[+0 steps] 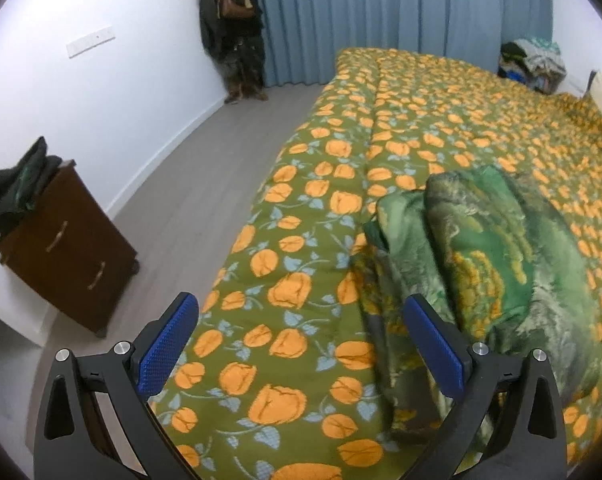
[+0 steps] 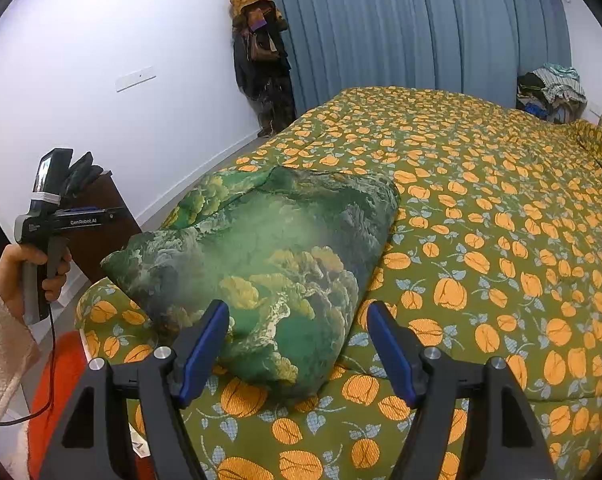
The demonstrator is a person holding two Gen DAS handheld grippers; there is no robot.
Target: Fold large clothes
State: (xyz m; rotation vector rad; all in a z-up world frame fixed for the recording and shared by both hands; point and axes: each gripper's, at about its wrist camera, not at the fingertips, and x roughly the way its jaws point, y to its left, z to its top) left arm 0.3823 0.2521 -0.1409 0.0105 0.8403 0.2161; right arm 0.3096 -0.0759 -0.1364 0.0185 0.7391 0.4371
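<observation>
A green patterned garment (image 2: pixel 269 248) lies folded into a thick bundle on the bed near its front left corner; it also shows in the left wrist view (image 1: pixel 485 264). My left gripper (image 1: pixel 301 308) is open and empty, above the bedspread just left of the bundle. My right gripper (image 2: pixel 297 316) is open and empty, its jaws standing apart just in front of the bundle's near end. In the right wrist view the left gripper's body (image 2: pixel 61 216) is held in a hand at the far left, off the bed.
The bed (image 2: pixel 501 208) has an olive spread with orange flowers. A brown drawer cabinet (image 1: pixel 69 256) with dark clothes on top stands left of the bed. Blue curtains (image 2: pixel 421 24), hanging clothes in the corner (image 2: pixel 261 60), and a clothes pile (image 2: pixel 553 92) are at the back.
</observation>
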